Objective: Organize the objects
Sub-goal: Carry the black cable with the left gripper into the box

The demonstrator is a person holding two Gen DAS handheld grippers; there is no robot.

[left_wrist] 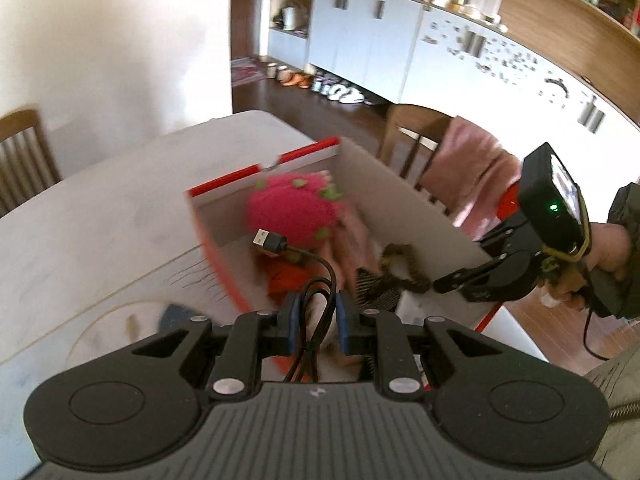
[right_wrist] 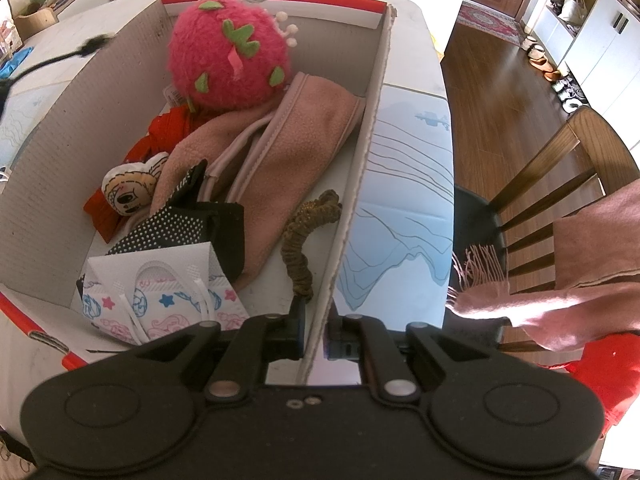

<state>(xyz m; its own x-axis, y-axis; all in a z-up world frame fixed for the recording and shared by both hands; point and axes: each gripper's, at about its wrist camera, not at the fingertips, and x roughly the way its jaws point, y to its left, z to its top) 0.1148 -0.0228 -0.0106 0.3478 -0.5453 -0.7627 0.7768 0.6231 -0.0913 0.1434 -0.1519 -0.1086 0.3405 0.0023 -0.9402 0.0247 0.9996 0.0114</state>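
A white cardboard box with red trim (left_wrist: 368,176) (right_wrist: 362,152) stands on the table. Inside lie a pink strawberry plush (left_wrist: 292,208) (right_wrist: 230,60), a pink fleece cloth (right_wrist: 288,152), a small doll (right_wrist: 128,192), a black dotted item (right_wrist: 184,228), a face mask pack (right_wrist: 160,296) and a brown coiled cord (right_wrist: 308,232). My left gripper (left_wrist: 318,320) is shut on a black USB cable (left_wrist: 316,276) and holds it above the box. My right gripper (right_wrist: 316,332) (left_wrist: 456,280) is shut on the box's right wall.
The white table (left_wrist: 100,200) has a printed mat (right_wrist: 400,220). A wooden chair (right_wrist: 552,184) with a pink scarf (right_wrist: 580,288) stands at the right, another chair (left_wrist: 24,152) at the far left. White cabinets (left_wrist: 360,32) line the room.
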